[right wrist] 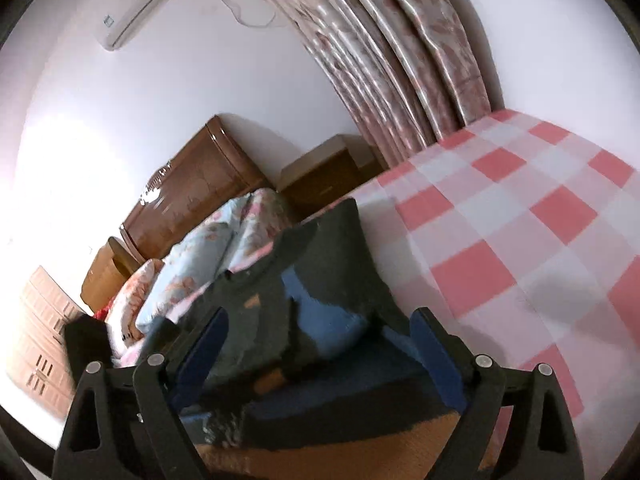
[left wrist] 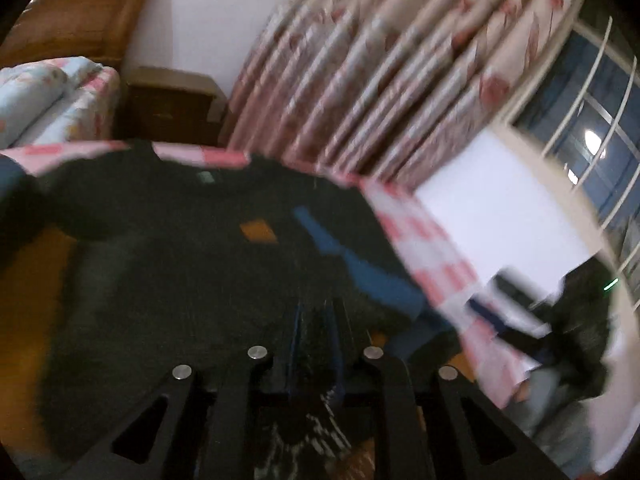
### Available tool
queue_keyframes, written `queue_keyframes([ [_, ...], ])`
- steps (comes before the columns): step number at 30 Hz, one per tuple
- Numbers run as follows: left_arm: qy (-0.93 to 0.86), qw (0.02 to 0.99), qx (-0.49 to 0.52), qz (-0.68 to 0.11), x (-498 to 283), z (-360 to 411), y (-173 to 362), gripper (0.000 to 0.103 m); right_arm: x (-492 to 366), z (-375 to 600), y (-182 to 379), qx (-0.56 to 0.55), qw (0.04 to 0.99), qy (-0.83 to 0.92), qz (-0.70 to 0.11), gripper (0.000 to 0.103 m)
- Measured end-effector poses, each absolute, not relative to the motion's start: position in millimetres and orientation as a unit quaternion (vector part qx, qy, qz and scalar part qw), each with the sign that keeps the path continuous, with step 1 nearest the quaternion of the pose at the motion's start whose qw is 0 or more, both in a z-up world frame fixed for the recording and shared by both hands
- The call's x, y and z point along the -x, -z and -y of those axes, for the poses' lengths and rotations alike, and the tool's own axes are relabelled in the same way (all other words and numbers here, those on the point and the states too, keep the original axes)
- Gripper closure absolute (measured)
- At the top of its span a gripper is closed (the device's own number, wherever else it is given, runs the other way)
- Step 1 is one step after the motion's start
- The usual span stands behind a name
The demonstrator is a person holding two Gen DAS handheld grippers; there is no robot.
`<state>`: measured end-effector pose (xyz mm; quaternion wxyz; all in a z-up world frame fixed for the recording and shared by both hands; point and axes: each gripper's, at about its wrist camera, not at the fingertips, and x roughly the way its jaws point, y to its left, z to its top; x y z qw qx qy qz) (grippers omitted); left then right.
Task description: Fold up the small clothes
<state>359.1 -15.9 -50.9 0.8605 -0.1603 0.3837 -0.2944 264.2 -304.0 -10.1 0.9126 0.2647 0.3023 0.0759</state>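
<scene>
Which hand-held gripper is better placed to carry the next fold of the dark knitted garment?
Probably the left hand-held gripper: its jaws are nearly closed on the dark knitted garment. The right hand-held gripper stands wide.

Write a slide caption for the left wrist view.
Left claw pinching a dark sweater above the pink checked tablecloth.

No text, label, brand or number can be read in either view.
</scene>
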Motion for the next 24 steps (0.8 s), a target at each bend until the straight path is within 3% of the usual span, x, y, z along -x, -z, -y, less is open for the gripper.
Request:
queue_keyframes([
  [1, 0.284, 0.874, 0.167, -0.357, -349, 1, 37, 0.088, -264, 304, 11, -0.266, 0.911, -0.079, -0.304, 0.000],
  [3, 0.259, 0.900, 0.177, -0.303, -328, -33, 18, 0.075, -271, 300, 13, -0.265, 0.910, -0.093, -0.304, 0.000],
  [5, 0.204, 0.920, 0.193, -0.274, -311, -71, 16, 0.072, -273, 289, 13, -0.251, 0.913, -0.109, -0.303, 0.000],
  [13, 0.060, 0.899, 0.326, -0.286, -288, -158, 84, 0.074, -320, 219, 37, -0.138, 0.892, -0.152, -0.403, 0.000],
  [24, 0.033, 0.908, 0.289, -0.300, -290, -153, 89, 0.069, -322, 221, 48, -0.134, 0.894, -0.154, -0.400, 0.000],
])
